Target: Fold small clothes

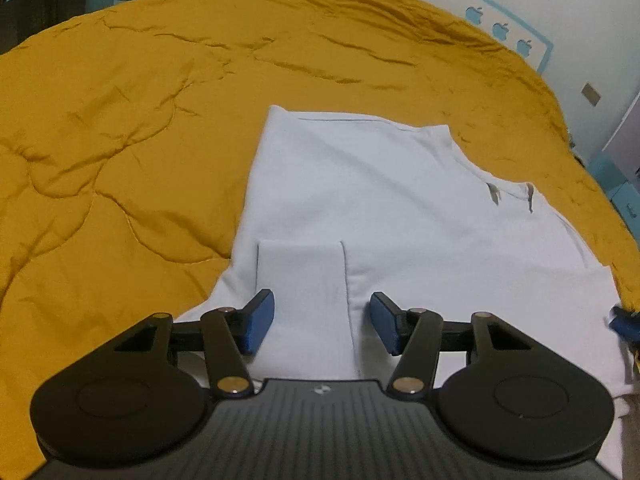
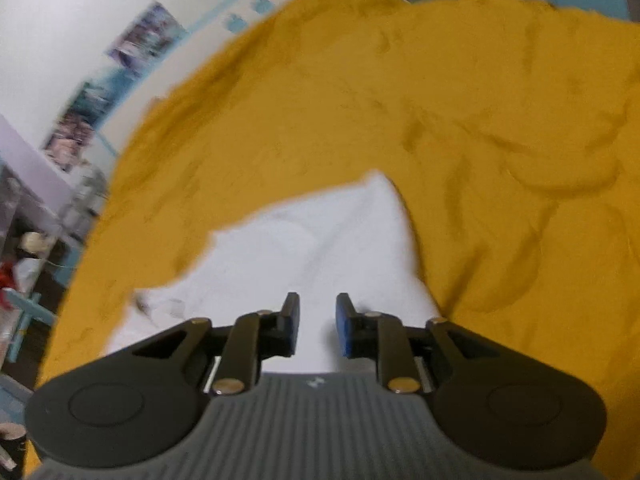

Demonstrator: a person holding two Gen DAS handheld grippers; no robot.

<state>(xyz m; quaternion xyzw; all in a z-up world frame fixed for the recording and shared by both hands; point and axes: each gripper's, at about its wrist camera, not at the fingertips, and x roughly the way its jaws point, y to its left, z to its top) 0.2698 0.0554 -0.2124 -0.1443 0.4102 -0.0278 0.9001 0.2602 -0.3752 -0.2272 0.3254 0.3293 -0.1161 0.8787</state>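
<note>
A small white shirt [image 1: 360, 200] lies flat on the mustard quilt [image 1: 120, 120], with its neckline and labels [image 1: 512, 196] to the right. One sleeve [image 1: 304, 280] is folded in over the body. My left gripper [image 1: 322, 320] hovers open just above that sleeve, and its blue pads [image 1: 260, 320] hold nothing. The right wrist view is blurred. In it, my right gripper [image 2: 317, 320] stands over a corner of the white shirt [image 2: 320, 240]. Its jaws are a narrow gap apart, cloth shows below them, and nothing is pinched.
The quilt [image 2: 480, 120] spreads wrinkled on all sides of the shirt. A white wall with a blue border and apple stickers [image 1: 500, 30] runs behind the bed. Photos [image 2: 140, 40] and cluttered shelves [image 2: 24, 248] stand beside the bed.
</note>
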